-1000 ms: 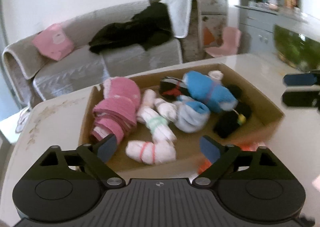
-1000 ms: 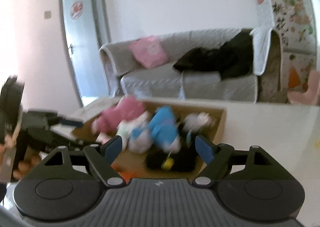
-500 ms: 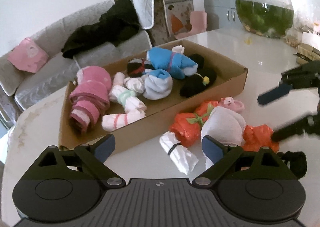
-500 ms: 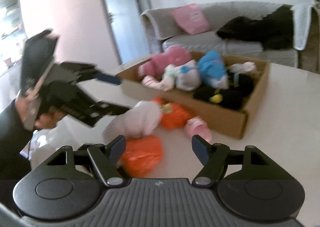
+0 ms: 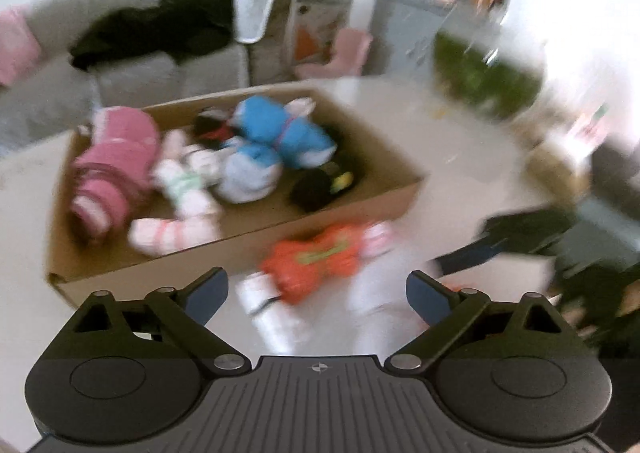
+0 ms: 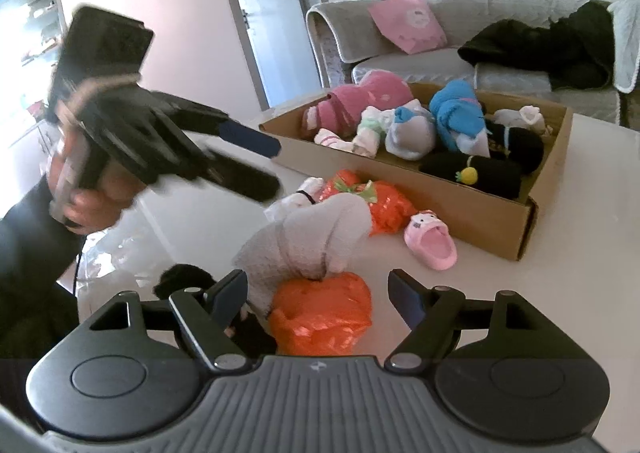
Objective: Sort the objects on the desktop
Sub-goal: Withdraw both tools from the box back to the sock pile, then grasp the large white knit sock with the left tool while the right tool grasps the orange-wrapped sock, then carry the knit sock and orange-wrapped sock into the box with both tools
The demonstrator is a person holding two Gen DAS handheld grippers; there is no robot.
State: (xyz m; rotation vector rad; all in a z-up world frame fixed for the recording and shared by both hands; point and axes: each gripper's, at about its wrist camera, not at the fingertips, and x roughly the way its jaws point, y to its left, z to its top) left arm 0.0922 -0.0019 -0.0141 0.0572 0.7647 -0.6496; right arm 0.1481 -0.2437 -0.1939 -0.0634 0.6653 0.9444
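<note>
Two grippers close in on the loose pile beside the shallow brown cardboard box (image 6: 472, 209), which already holds rolled socks in pink, blue, white and black. A second ago both cameras looked mostly at the box and the grey sofa (image 6: 420, 65) beyond; now they are tipped down, and the unsorted things fill the near view. The right gripper (image 6: 318, 291) has dropped towards the crumpled orange plastic bag (image 6: 320, 313); its jaws have just been widening a little, they stand apart with the bag between them, and no pad is pressing yet. Behind the bag lie a fluffy white sock bundle (image 6: 304, 237), a second orange bag with a green bow (image 6: 384, 201) and a small pink slipper toy (image 6: 432, 241), all on the white surface (image 6: 580, 173), near the box's front wall. The left gripper (image 5: 316, 289) hovers, jaws apart and empty, over the same pile. So picking looks about to begin, nearest bag likely first.
</note>
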